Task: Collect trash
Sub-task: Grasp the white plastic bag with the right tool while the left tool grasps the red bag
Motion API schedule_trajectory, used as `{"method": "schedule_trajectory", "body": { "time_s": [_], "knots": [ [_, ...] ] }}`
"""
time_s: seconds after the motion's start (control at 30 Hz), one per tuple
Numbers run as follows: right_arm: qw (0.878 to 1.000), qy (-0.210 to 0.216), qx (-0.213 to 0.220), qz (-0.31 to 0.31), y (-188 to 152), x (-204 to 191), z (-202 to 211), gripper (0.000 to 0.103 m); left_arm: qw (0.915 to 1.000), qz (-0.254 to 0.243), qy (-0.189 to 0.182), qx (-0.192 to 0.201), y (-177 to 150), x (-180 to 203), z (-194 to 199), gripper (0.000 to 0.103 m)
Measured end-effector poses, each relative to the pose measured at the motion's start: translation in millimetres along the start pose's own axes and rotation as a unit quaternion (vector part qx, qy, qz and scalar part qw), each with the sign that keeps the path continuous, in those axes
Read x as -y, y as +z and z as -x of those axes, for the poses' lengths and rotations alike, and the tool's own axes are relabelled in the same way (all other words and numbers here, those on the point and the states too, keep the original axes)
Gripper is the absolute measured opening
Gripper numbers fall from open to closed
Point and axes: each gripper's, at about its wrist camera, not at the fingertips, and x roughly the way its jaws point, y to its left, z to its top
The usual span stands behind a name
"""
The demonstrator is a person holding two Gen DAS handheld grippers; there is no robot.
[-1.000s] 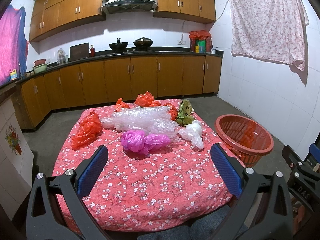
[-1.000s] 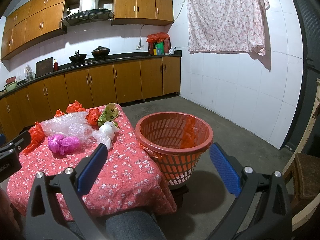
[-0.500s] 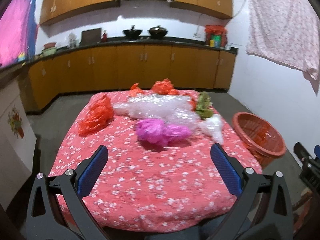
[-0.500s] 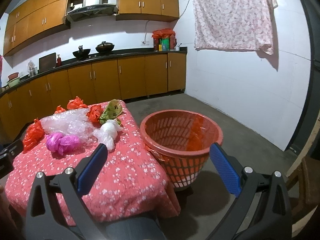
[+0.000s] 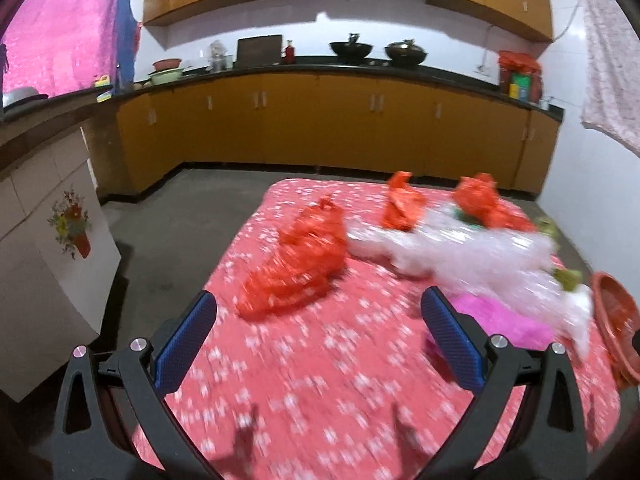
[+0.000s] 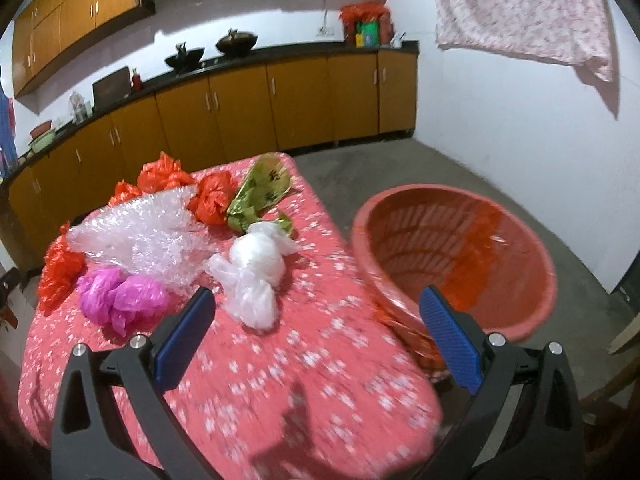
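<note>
With both claws wide and empty, I'd drop the left gripper (image 5: 318,328) onto the red bag (image 5: 298,264) and the right gripper (image 6: 316,320) onto the white bag (image 6: 256,268), beside the basket (image 6: 520,308).

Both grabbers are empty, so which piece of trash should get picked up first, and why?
Probably the white plastic bag. The right gripper is open and empty, that bag lies nearest its fingers on the tablecloth, and the orange basket stands just beside it. So I'd ease the right gripper forward around it.

Crinkly glossy plastic bags (image 6: 256,268), printed cloth tablecloth (image 6: 320,360)
</note>
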Motion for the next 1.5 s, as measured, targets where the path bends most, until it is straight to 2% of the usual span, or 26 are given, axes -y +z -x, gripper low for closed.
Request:
{"method": "schedule_trajectory", "body": {
  "time_s": [0.2,0.33,0.63,0.73,0.83,0.9,0.97,1.1,1.23,1.5],
  "knots": [
    [1.000,0.013,-0.027,0.006,14.3,-23.8,-51.3,0.099,0.9993,0.014,0.016,-0.032,13.9,-15.9,-54.6,0.101],
    [0.999,0.022,-0.043,0.006,23.4,-32.6,-76.0,0.093,0.9984,0.016,0.024,-0.048,17.7,-18.7,-80.9,0.101],
    [0.997,0.024,-0.074,0.022,23.0,-45.8,-110.5,0.092,0.9967,0.012,0.012,-0.079,25.0,-12.6,-118.3,0.101],
    [0.996,0.028,-0.084,0.029,21.9,-49.2,-116.1,0.087,0.9953,0.009,0.008,-0.096,25.4,-11.6,-130.5,0.095],
    [0.994,0.035,-0.094,0.035,19.8,-51.8,-120.2,0.080,0.9943,0.010,-0.003,-0.106,26.2,-11.4,-139.8,0.084],
    [0.993,0.043,-0.103,0.037,18.4,-53.3,-123.5,0.074,0.9935,0.009,-0.015,-0.112,26.0,-8.6,-143.3,0.071],
    [0.992,0.051,-0.110,0.038,16.9,-54.5,-125.5,0.064,0.9925,0.007,-0.031,-0.118,26.0,-6.2,-144.9,0.064],
    [0.991,0.058,-0.114,0.039,14.8,-54.6,-125.6,0.055,0.9930,-0.002,-0.042,-0.111,26.3,-2.9,-140.5,0.050],
    [0.991,0.064,-0.113,0.029,14.5,-50.5,-122.5,0.046,0.9934,-0.003,-0.055,-0.101,25.7,-2.2,-132.6,0.043],
    [0.992,0.074,-0.103,0.025,11.7,-41.0,-102.4,0.044,0.9937,0.005,-0.066,-0.091,24.7,-8.2,-108.6,0.039]
  ]
}}
